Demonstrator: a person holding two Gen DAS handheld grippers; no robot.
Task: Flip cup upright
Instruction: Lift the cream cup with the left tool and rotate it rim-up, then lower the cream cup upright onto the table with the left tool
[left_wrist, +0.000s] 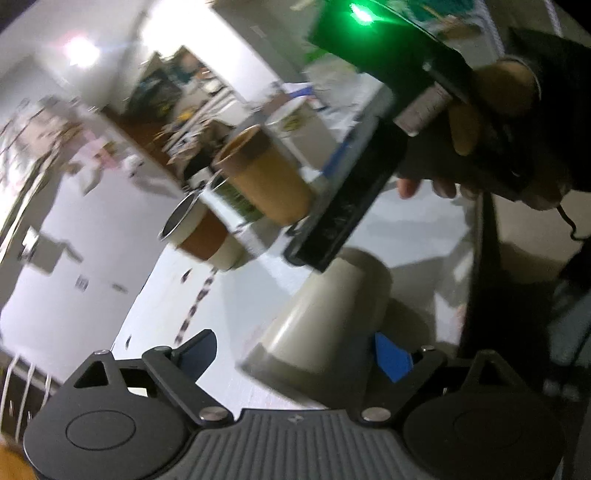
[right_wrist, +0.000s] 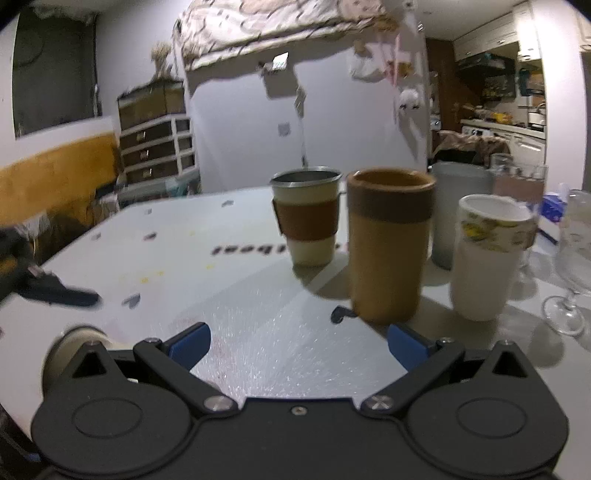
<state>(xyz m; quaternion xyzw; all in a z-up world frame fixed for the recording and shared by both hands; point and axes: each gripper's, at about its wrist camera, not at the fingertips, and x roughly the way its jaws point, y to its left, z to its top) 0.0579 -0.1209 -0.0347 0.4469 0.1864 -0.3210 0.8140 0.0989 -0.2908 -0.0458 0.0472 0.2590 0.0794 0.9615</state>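
A beige cup stands upside down on the white table, its wide rim on the surface, in the left wrist view. My left gripper is open with its blue-tipped fingers on either side of the cup's rim end, not closed on it. The view is tilted. My right gripper is open and empty low over the table, with a tan cup just beyond its right finger. The beige cup shows partly at the lower left edge of the right wrist view.
Upright on the table: a steel cup with brown sleeve, a grey tumbler, a white paper cup, a wine glass. The right gripper body and the hand holding it hang above the beige cup in the left wrist view.
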